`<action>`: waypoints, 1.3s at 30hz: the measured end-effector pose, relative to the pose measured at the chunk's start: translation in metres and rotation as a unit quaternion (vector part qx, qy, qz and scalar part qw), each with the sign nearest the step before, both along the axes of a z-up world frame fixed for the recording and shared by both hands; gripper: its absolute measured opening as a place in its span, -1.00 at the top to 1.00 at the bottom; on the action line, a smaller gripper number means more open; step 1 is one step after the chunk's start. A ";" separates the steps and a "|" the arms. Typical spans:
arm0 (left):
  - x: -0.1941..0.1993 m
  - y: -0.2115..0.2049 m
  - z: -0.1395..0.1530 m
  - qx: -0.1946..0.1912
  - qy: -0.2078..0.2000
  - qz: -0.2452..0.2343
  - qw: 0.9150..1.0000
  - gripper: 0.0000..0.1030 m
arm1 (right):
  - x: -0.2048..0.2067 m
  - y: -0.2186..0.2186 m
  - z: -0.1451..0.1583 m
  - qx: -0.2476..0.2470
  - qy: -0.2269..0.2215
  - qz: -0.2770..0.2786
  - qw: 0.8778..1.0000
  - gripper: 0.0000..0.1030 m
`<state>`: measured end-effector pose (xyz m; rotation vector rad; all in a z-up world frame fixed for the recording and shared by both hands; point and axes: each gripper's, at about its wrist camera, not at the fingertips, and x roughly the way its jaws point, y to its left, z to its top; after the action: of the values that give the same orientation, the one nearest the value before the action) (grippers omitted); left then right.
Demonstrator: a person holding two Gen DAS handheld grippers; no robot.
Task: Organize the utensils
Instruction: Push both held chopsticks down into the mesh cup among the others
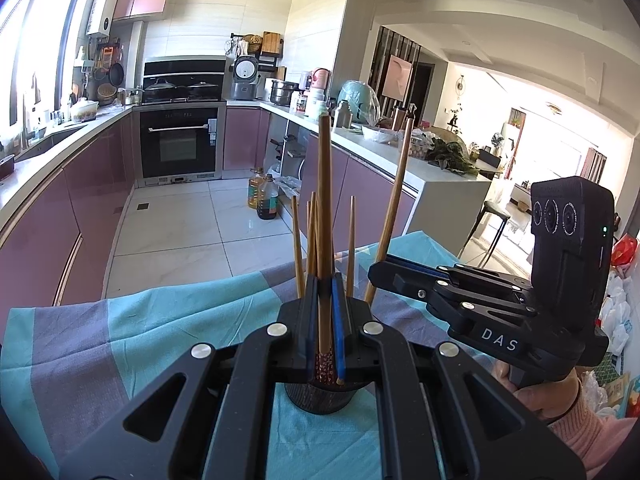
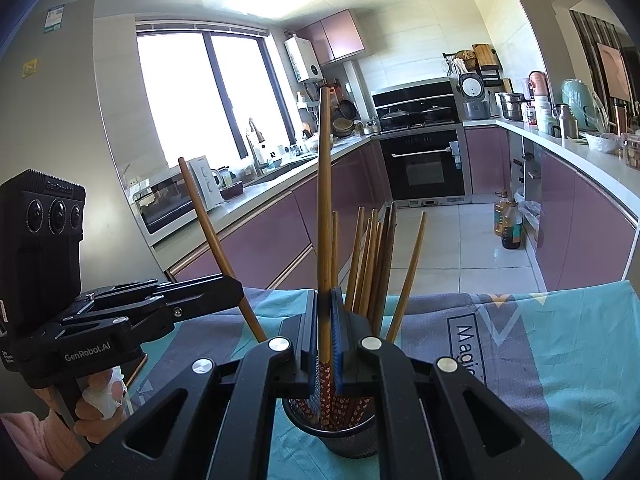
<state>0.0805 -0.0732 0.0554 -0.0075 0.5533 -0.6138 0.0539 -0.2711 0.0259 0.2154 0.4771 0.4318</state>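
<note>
Two-handed, pinches one chopstick (image 1: 325, 200) in the left gripper (image 1: 325, 280) and a second chopstick (image 2: 325, 200) in the right gripper (image 2: 325, 294), patterned ends at the mesh holder (image 2: 352, 440) mouth; probably calls for lowering, then unclamping.

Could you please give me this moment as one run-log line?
left gripper: shut on chopstick | right gripper: shut on chopstick | both over holder

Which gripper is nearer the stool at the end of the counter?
Right. The right gripper sits off toward the stool, between it and the left gripper, which is over the chopstick holder, farther from it.
</note>
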 end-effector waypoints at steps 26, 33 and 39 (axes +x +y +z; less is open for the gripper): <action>0.009 -0.009 -0.004 0.023 0.018 -0.005 1.000 0.85 | 0.008 0.005 -0.024 0.002 0.028 0.002 1.000 0.89; 0.011 -0.014 -0.007 0.031 0.022 -0.006 0.999 0.85 | 0.010 0.005 -0.030 0.006 0.035 0.002 0.999 0.89; 0.014 -0.020 -0.009 0.037 0.026 -0.007 0.999 0.85 | 0.012 0.004 -0.034 0.009 0.041 0.002 0.999 0.89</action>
<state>0.0948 -0.0932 0.0459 0.0507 0.6265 -0.6073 0.0663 -0.2672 -0.0081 0.2505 0.5536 0.4326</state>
